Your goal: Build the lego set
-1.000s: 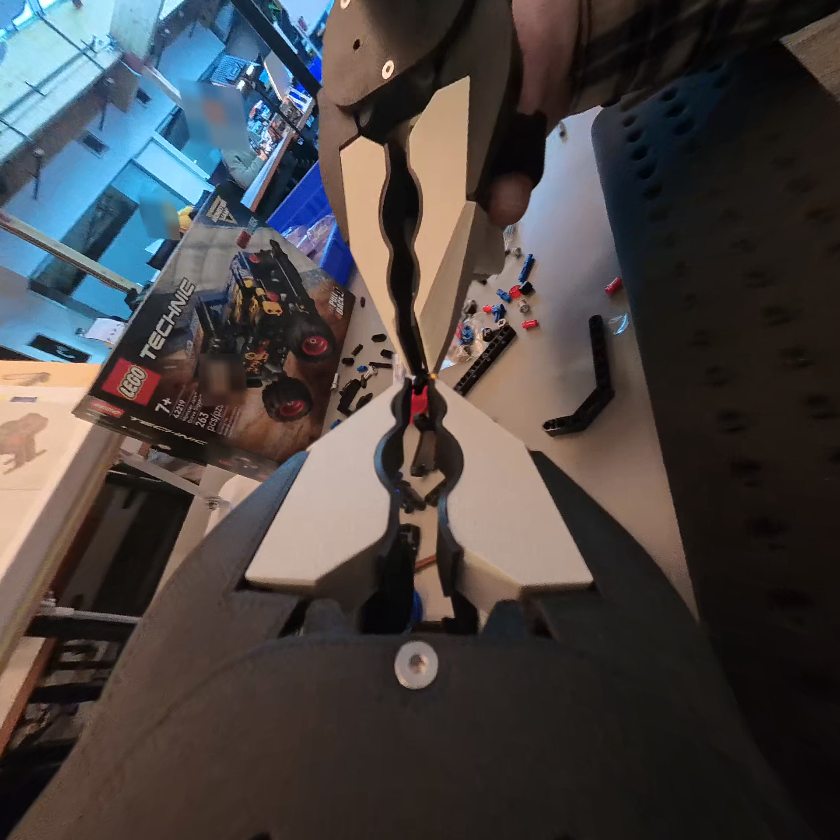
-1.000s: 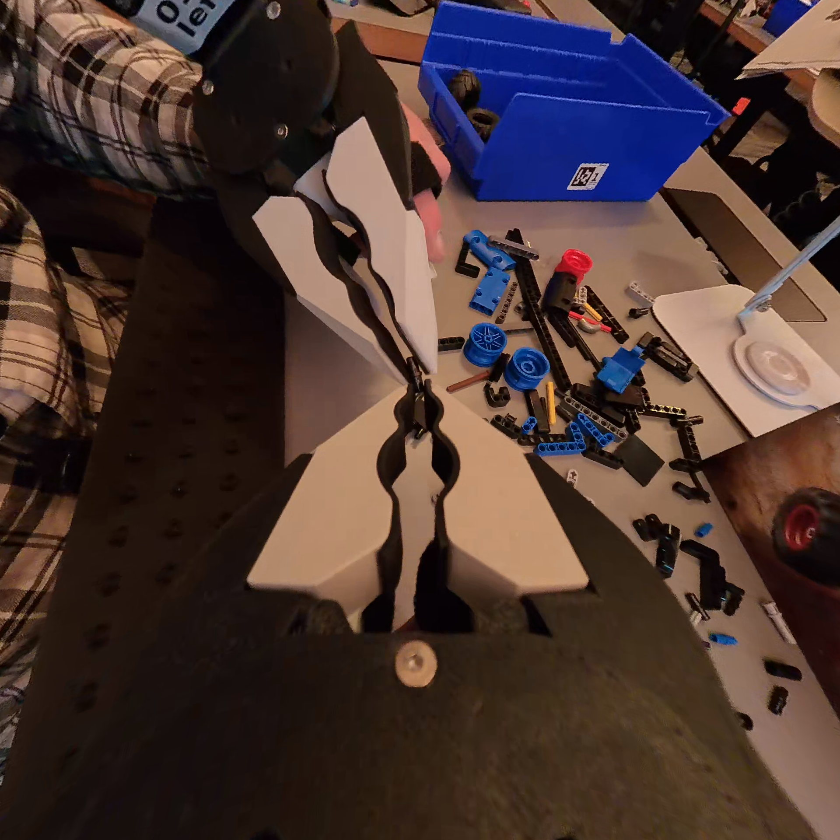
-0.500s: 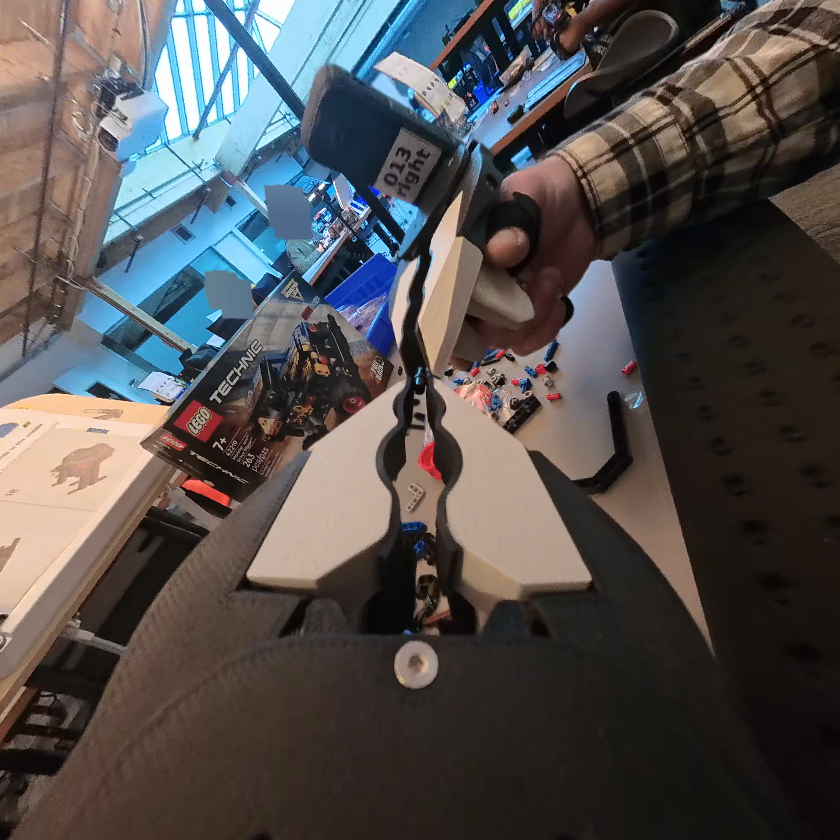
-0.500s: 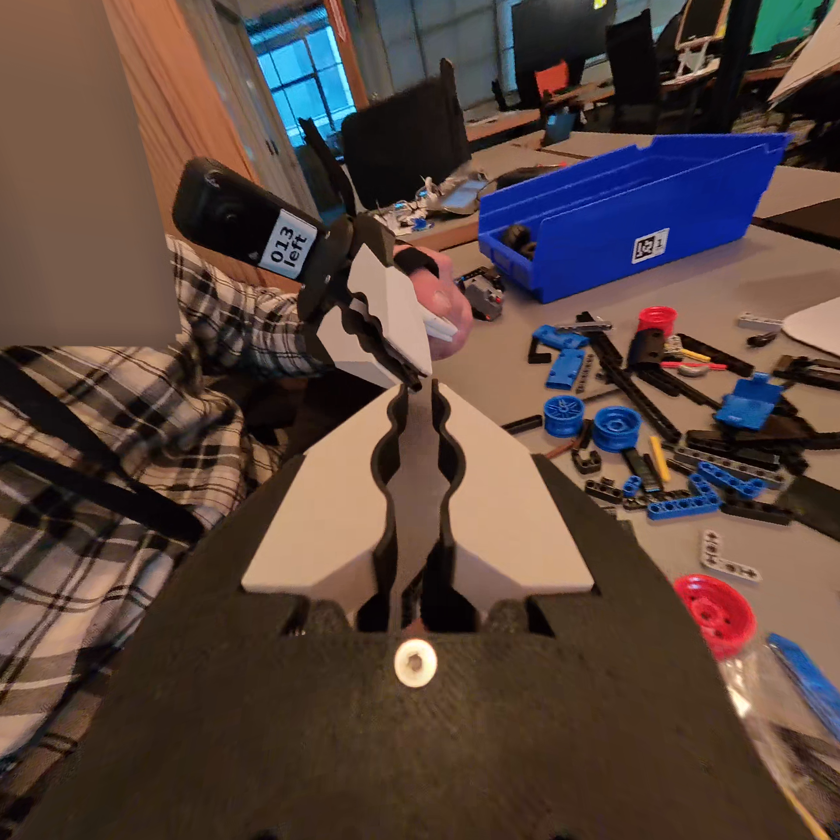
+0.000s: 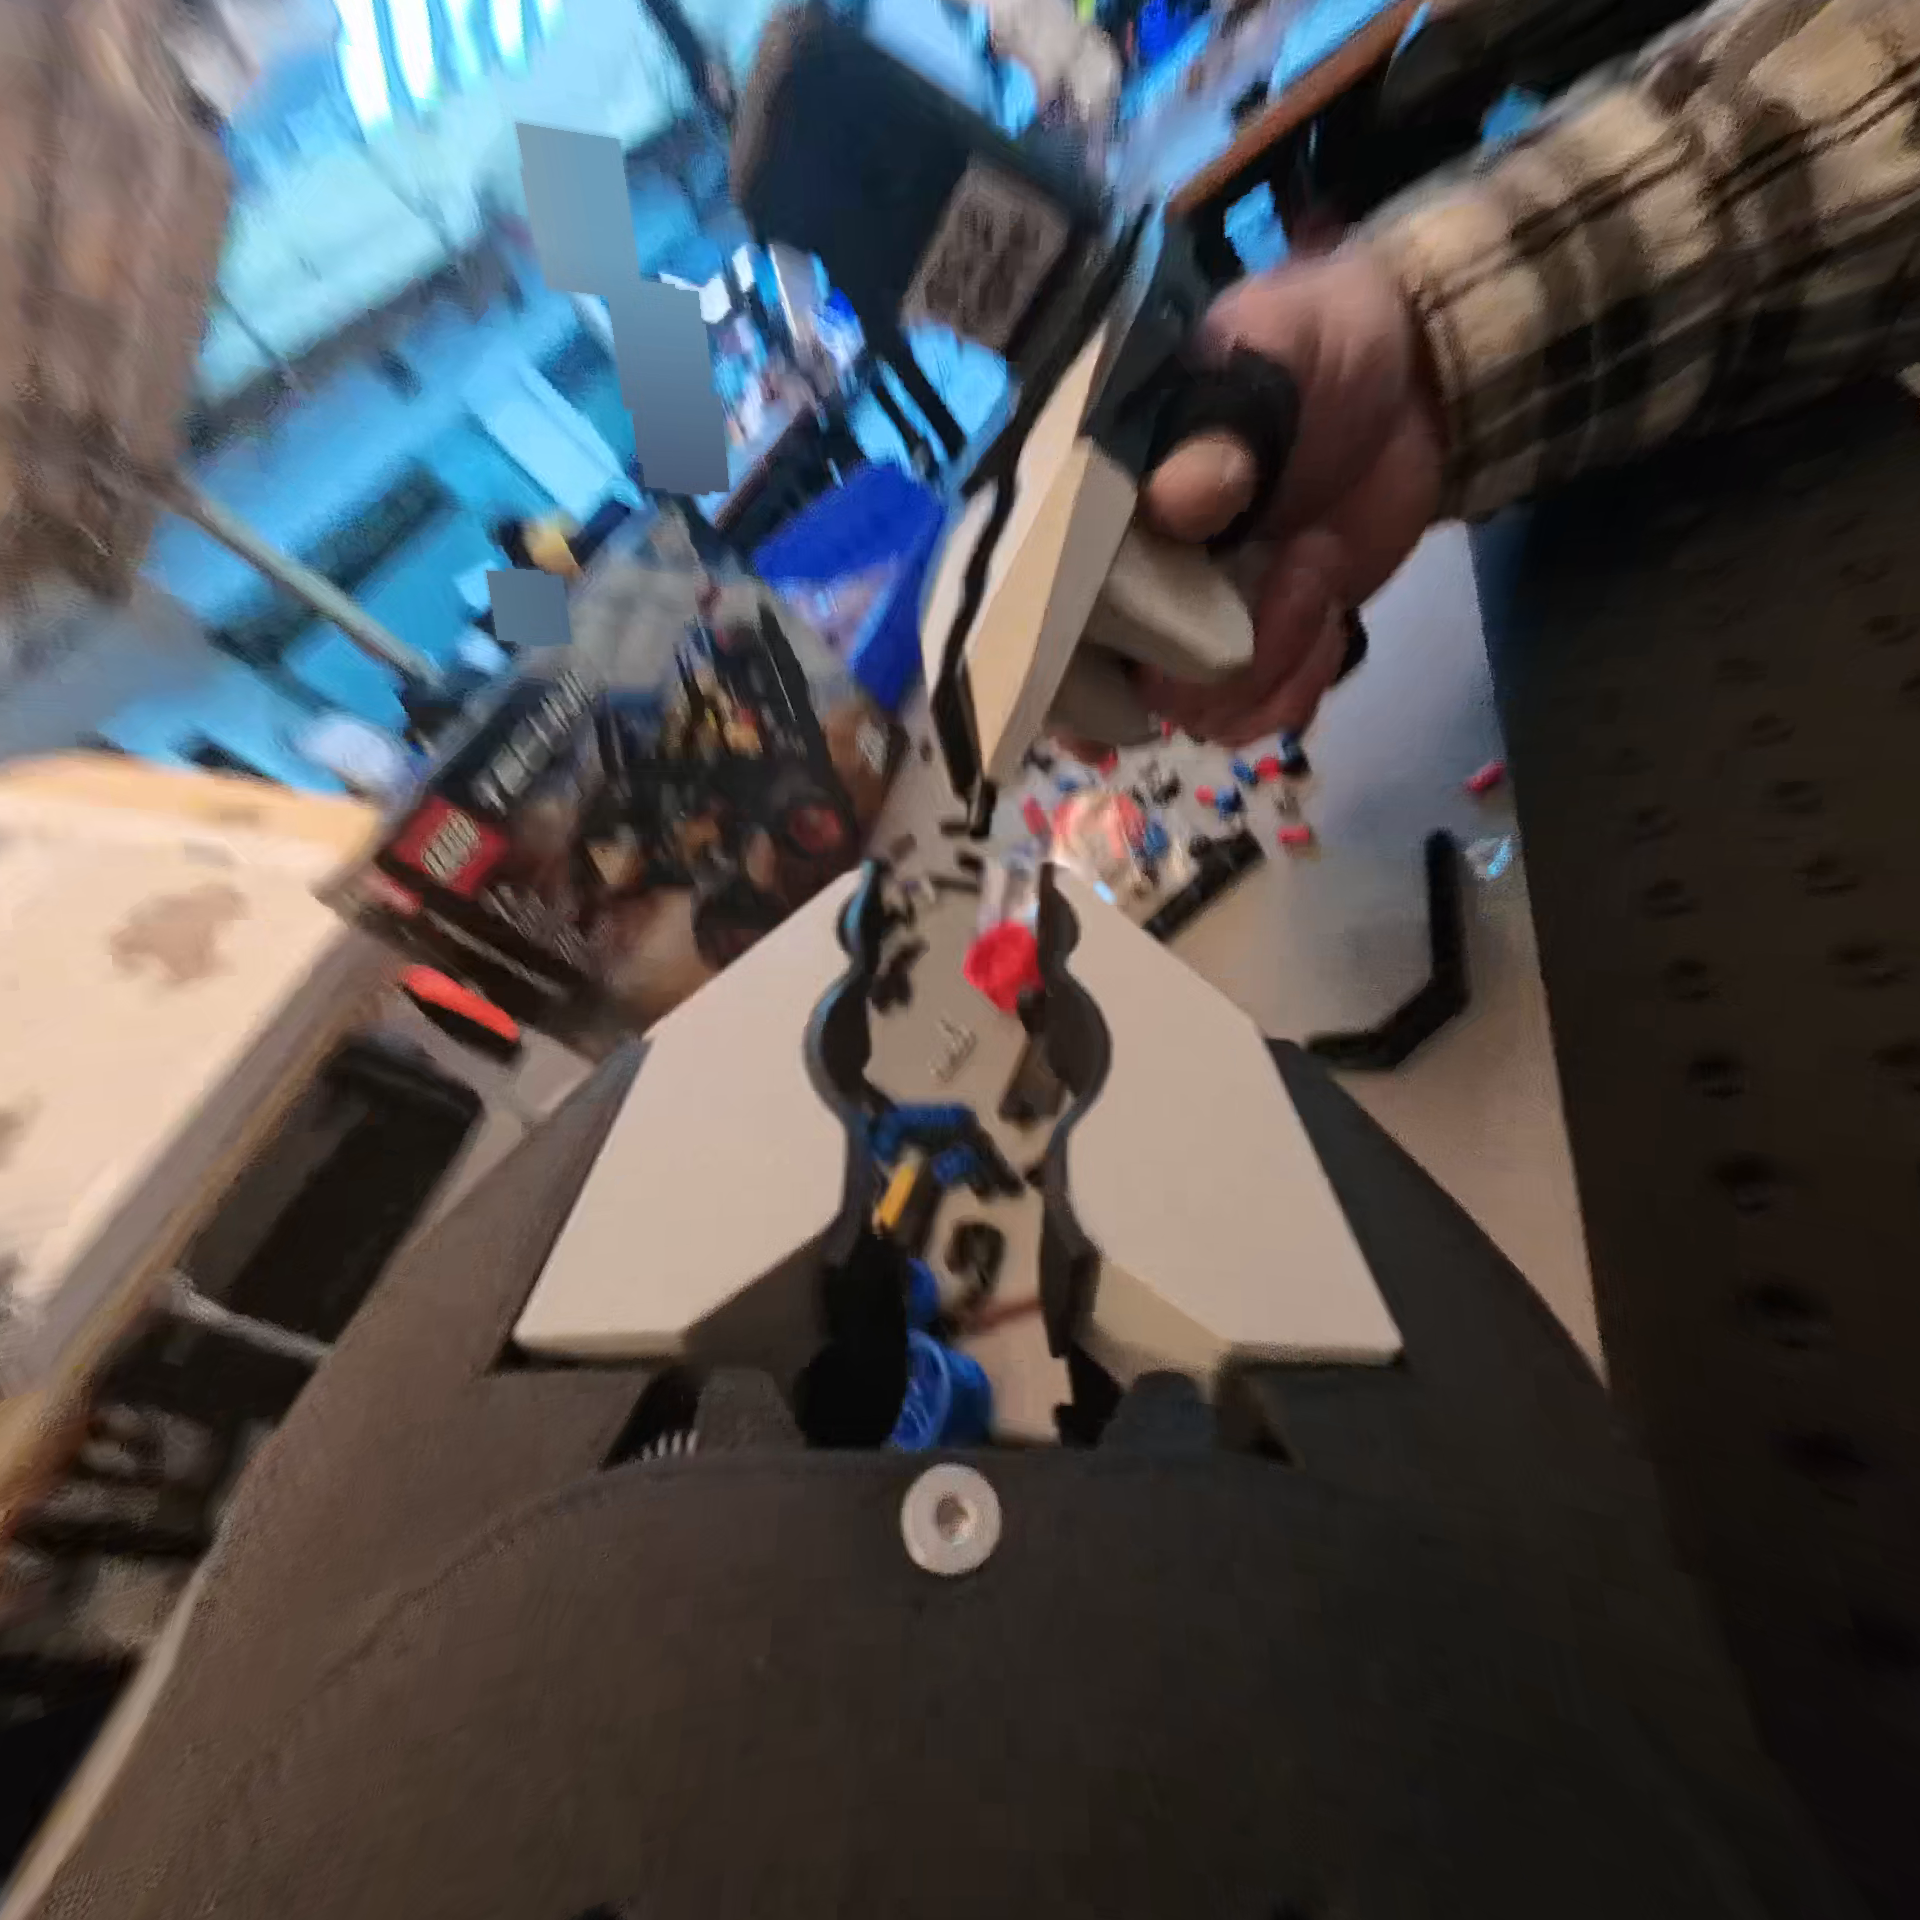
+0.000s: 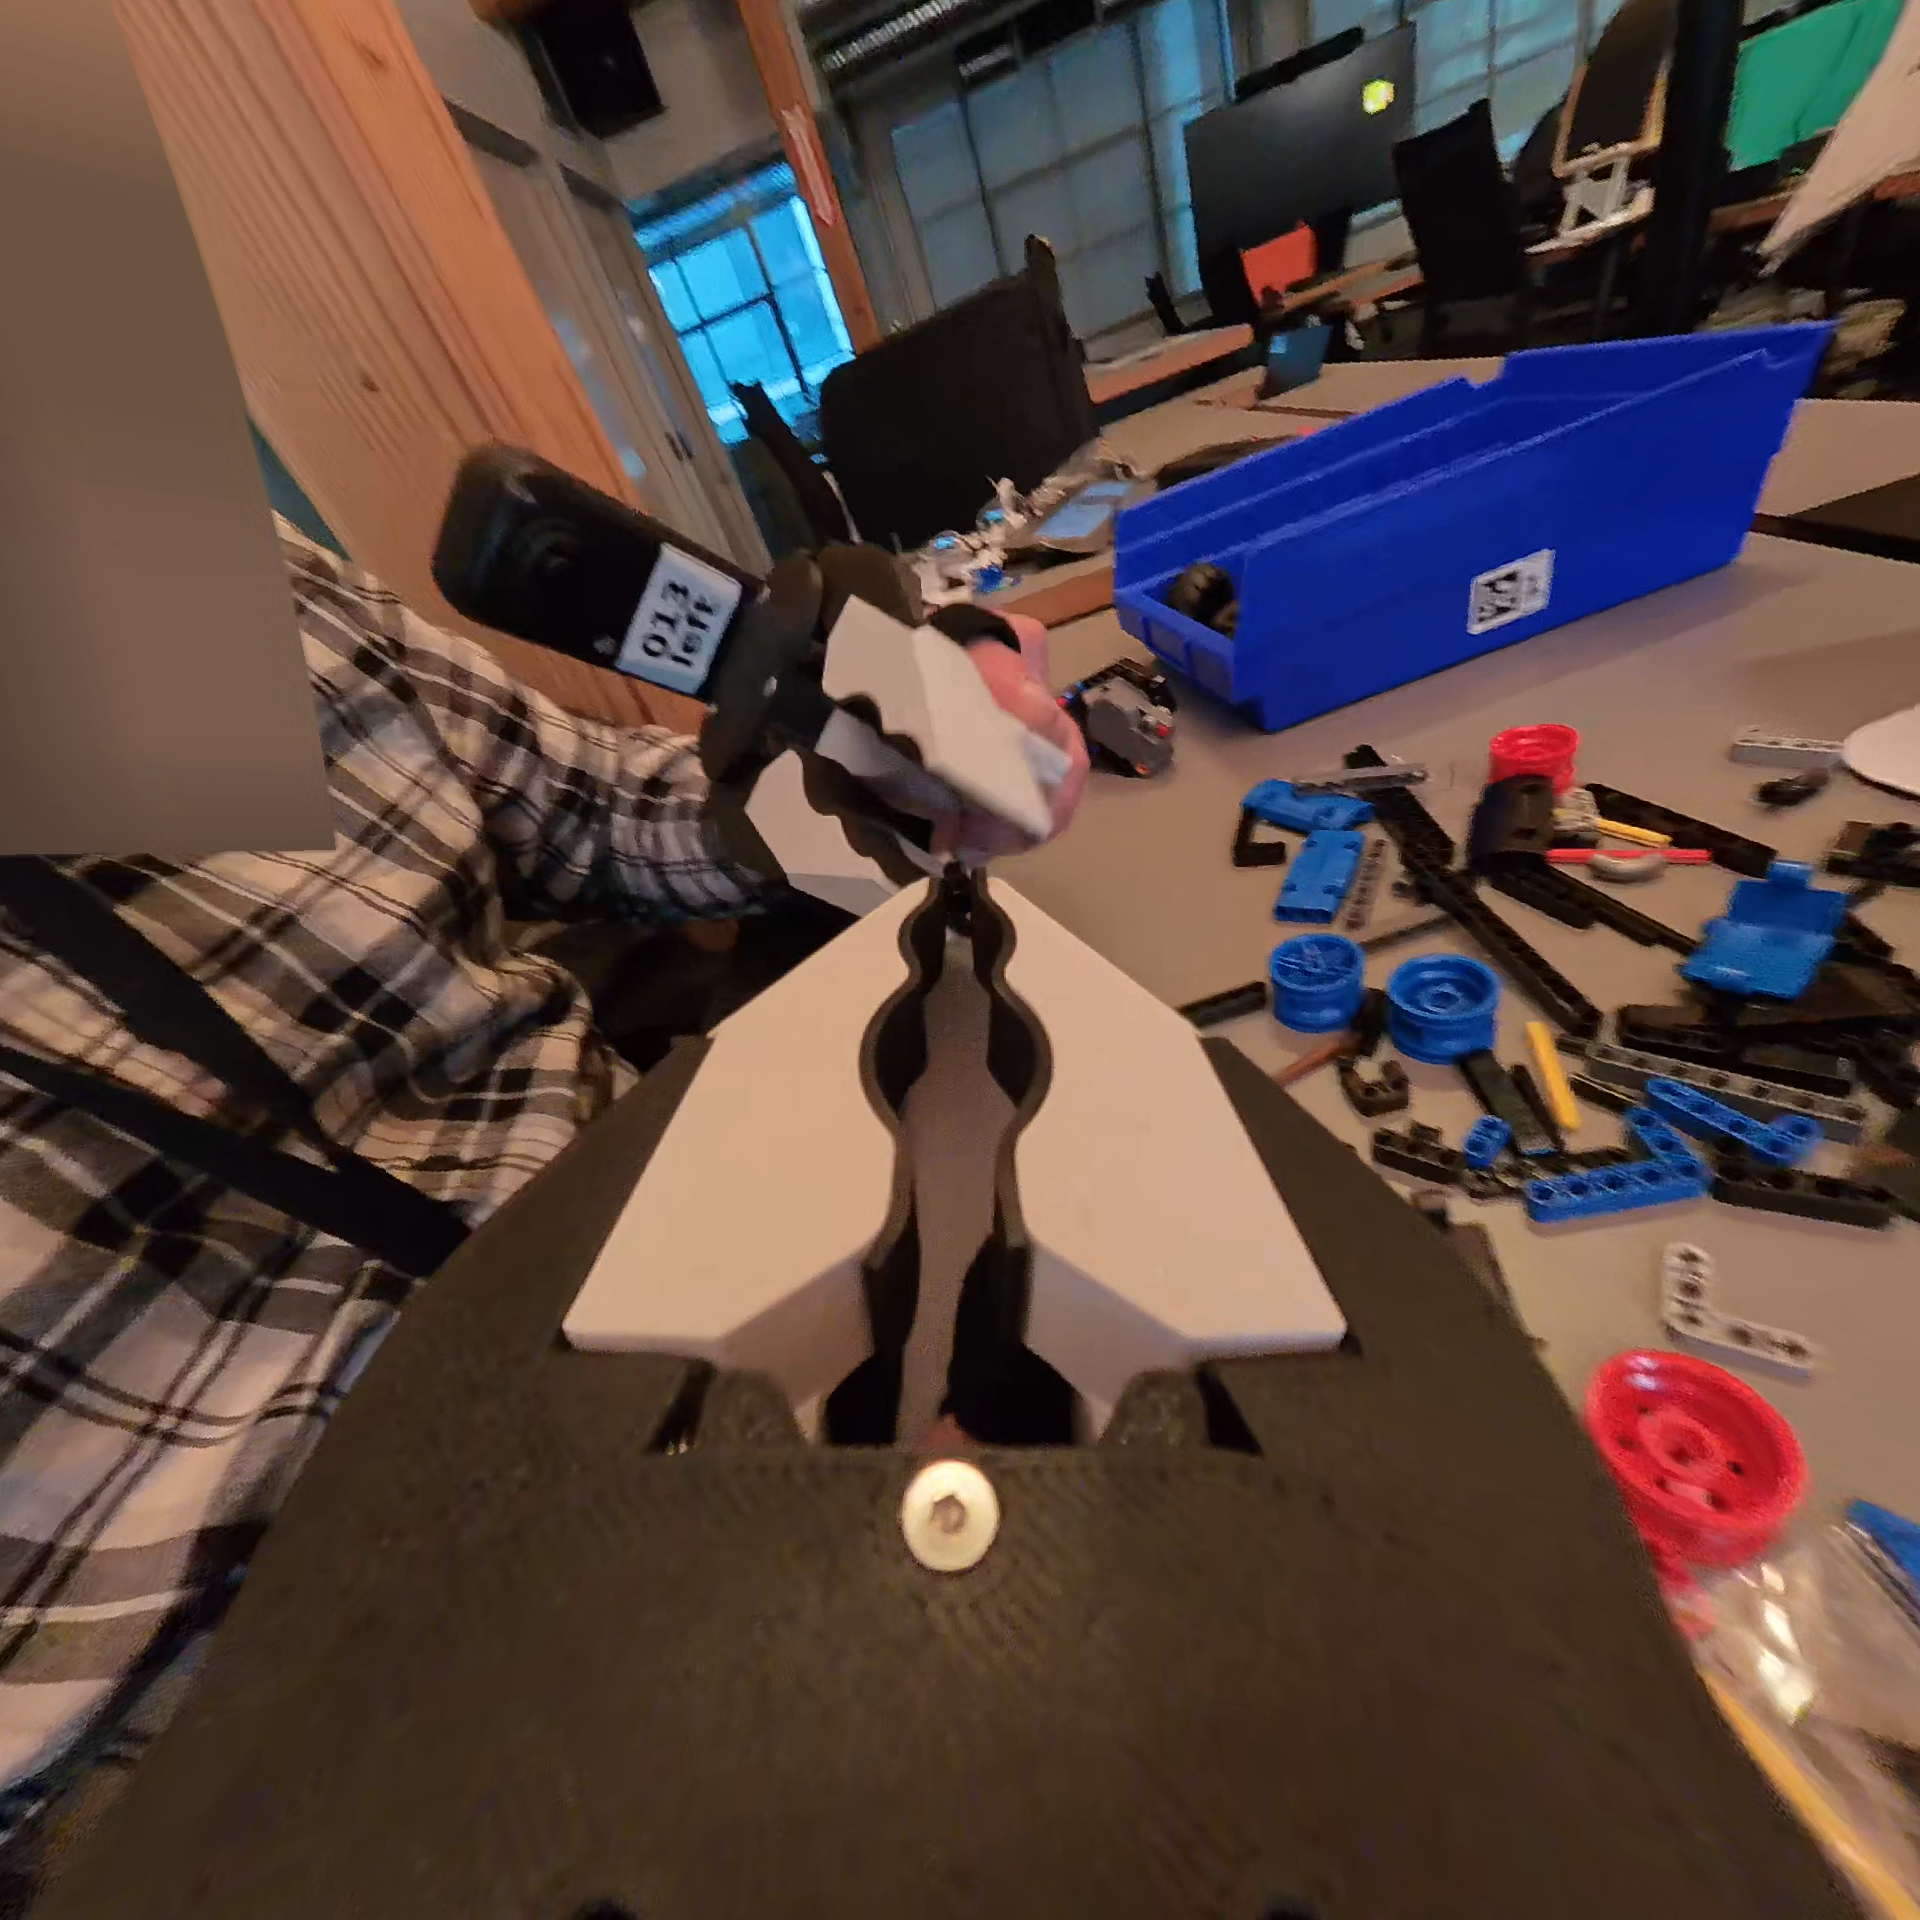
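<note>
The left wrist view is motion-blurred; the box (image 5: 634, 821) is smeared and hard to make out. The left gripper (image 5: 951, 894) has its jaws spread with nothing between them, though half a second ago they were pressed together at the tips. The right gripper (image 6: 958, 896) pinches a small black piece (image 6: 954, 902), too small to identify. Loose pieces (image 6: 1621, 1039) lie on the table (image 6: 1621, 686), right of the grippers, before the blue bin (image 6: 1455, 520).

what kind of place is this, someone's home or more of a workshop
Probably a shared office or lab workspace, not a home: rows of desks with a large monitor and office chairs fill the background, and a blue parts bin sits on the grey worktable.
</note>
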`<state>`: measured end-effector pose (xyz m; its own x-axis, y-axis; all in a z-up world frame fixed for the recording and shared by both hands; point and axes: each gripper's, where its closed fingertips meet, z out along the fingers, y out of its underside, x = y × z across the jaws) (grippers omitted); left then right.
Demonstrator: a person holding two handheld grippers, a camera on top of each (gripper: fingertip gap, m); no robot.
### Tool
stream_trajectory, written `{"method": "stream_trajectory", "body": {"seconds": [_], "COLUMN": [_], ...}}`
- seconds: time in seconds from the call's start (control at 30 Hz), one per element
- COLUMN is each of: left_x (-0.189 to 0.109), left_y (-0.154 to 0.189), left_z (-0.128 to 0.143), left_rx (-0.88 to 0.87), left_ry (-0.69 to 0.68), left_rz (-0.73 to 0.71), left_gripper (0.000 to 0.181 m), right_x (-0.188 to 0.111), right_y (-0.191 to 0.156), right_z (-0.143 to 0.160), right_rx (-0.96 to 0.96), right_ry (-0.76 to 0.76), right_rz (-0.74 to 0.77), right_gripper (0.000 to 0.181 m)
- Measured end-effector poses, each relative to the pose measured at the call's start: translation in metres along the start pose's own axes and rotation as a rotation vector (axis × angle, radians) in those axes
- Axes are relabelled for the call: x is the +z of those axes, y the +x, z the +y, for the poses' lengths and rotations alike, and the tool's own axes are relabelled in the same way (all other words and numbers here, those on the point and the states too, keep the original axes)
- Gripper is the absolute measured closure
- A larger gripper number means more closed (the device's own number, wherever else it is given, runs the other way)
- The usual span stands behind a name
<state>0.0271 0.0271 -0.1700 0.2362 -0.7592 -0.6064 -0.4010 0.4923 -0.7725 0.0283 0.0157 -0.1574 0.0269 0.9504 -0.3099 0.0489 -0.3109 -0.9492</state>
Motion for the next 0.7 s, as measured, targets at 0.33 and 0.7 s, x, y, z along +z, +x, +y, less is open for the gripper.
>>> {"method": "stream_trajectory", "body": {"seconds": [0.33,0.7], "left_x": [0.004,-0.002], "left_y": [0.051,0.069], "left_z": [0.099,0.103], "left_rx": [-0.317,-0.121], "left_ry": [-0.507,-0.504], "left_rz": [0.207,0.473], "left_gripper": [0.142,0.16], "right_x": [-0.003,0.001], "right_y": [0.054,0.055], "right_z": [0.063,0.078], "right_rx": [-0.162,-0.174], "right_ry": [-0.402,-0.456], "right_rz": [0.249,0.236], "right_gripper": [0.179,0.179]}}
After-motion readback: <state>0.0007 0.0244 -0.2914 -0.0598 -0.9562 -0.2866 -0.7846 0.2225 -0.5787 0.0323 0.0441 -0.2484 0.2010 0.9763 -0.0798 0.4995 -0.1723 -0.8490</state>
